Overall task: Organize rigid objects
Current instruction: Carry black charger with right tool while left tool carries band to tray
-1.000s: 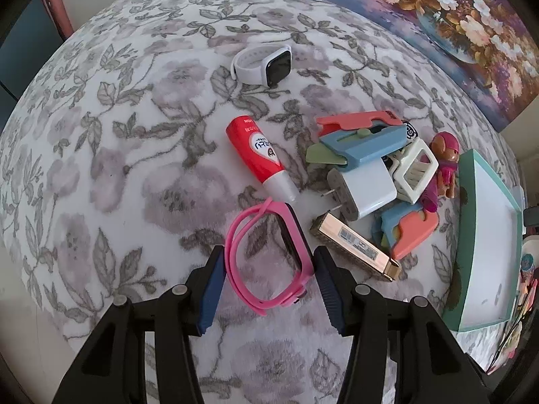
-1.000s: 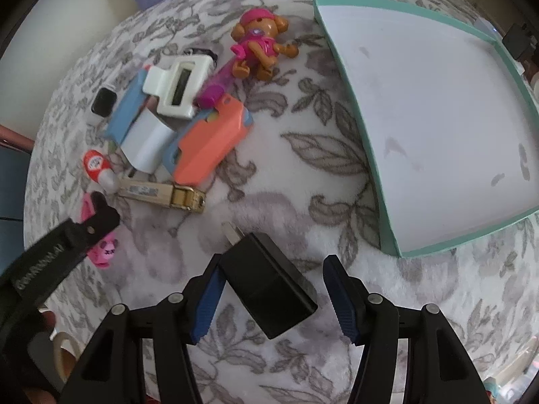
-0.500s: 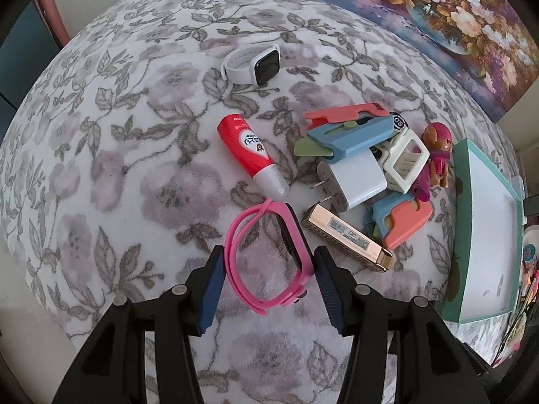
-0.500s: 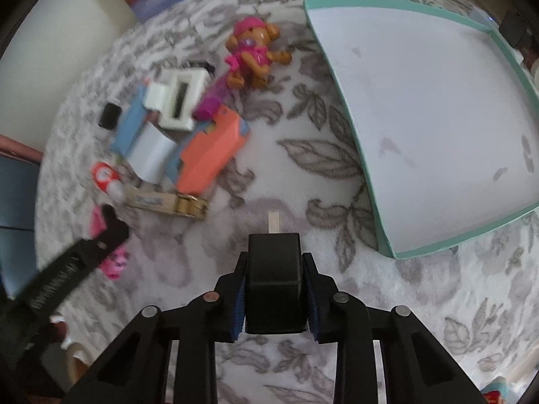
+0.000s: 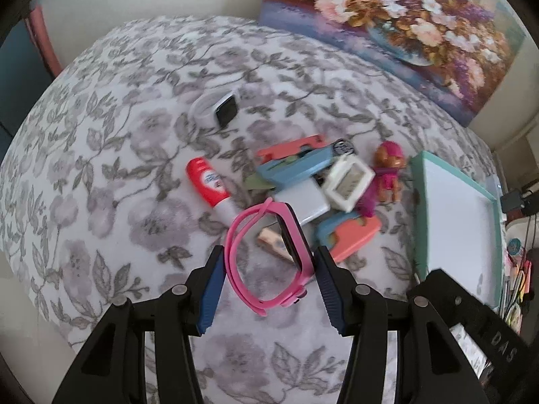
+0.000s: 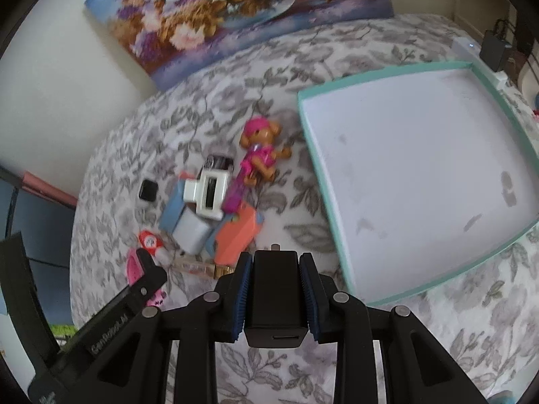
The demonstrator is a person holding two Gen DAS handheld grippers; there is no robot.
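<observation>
My left gripper [image 5: 269,262] is shut on a pink smartwatch [image 5: 266,256] and holds it above the floral cloth. My right gripper [image 6: 275,269] is shut on a black charger block [image 6: 275,296], lifted off the table. A teal-rimmed white tray [image 6: 337,198] lies to the right, also in the left wrist view [image 5: 417,222]. The pile holds a red tube [image 5: 209,185], a white charger [image 5: 303,203], a white clip [image 5: 348,183], blue and orange holders [image 5: 350,235], a gold lighter [image 5: 273,245] and a toy dog [image 6: 261,155].
A white smartwatch [image 5: 219,109] lies apart at the back of the table. A flower painting [image 6: 235,10] leans on the wall behind. The left gripper's arm [image 6: 111,320] shows at the lower left of the right wrist view. Clutter sits beyond the tray [image 5: 515,269].
The right gripper closed on the black charger and lifted it. The left gripper lifted the pink smartwatch off the cloth; both views have risen and pulled back.
</observation>
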